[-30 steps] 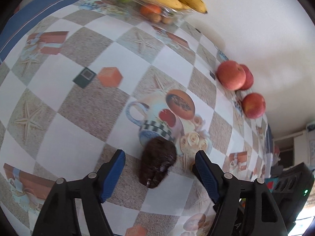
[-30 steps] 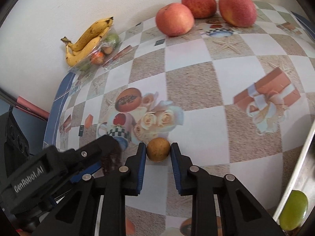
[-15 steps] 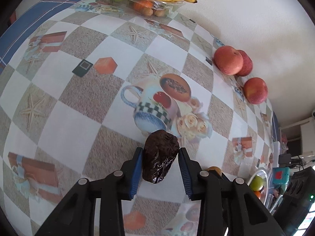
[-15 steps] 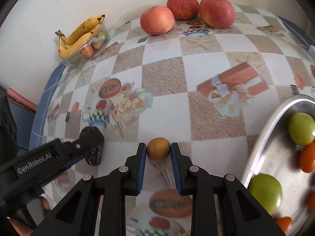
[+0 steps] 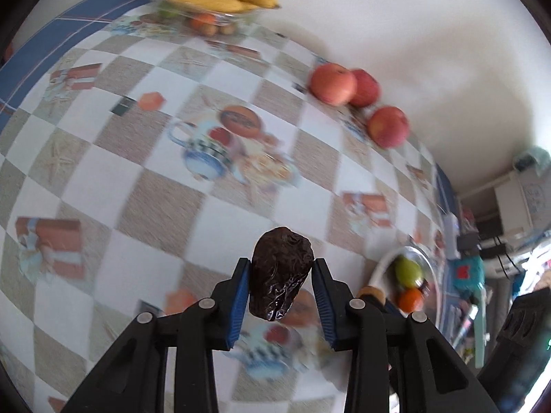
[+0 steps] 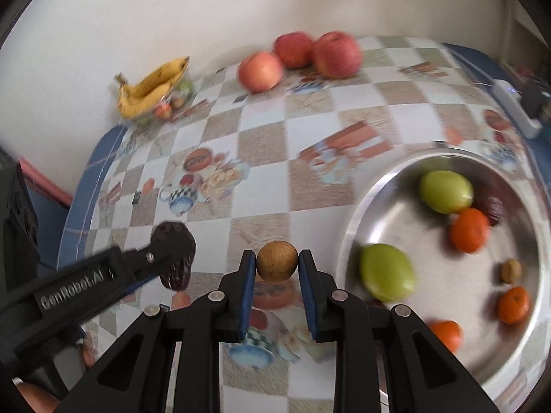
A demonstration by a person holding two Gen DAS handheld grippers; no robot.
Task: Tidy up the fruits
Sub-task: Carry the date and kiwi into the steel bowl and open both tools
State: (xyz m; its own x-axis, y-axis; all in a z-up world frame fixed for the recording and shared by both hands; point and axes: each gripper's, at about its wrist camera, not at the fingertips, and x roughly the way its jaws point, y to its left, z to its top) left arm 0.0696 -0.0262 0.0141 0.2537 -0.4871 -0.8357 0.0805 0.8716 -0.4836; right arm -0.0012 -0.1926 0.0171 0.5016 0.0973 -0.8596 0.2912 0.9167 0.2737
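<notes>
My left gripper is shut on a dark wrinkled date, held up off the patterned tablecloth; the date also shows in the right wrist view. My right gripper is shut on a small round brown fruit, lifted above the table. A steel bowl lies to the right of it, holding two green fruits, several small oranges, a dark date and a small brown fruit. From the left wrist view the bowl is at the lower right.
Three red apples sit by the back wall. A bunch of bananas lies on a clear tray of small fruit at the far left corner. A white power strip lies at the right table edge.
Both grippers have lifted their fruit off the table and moved right toward the steel bowl, which now fills the right of the right wrist view.
</notes>
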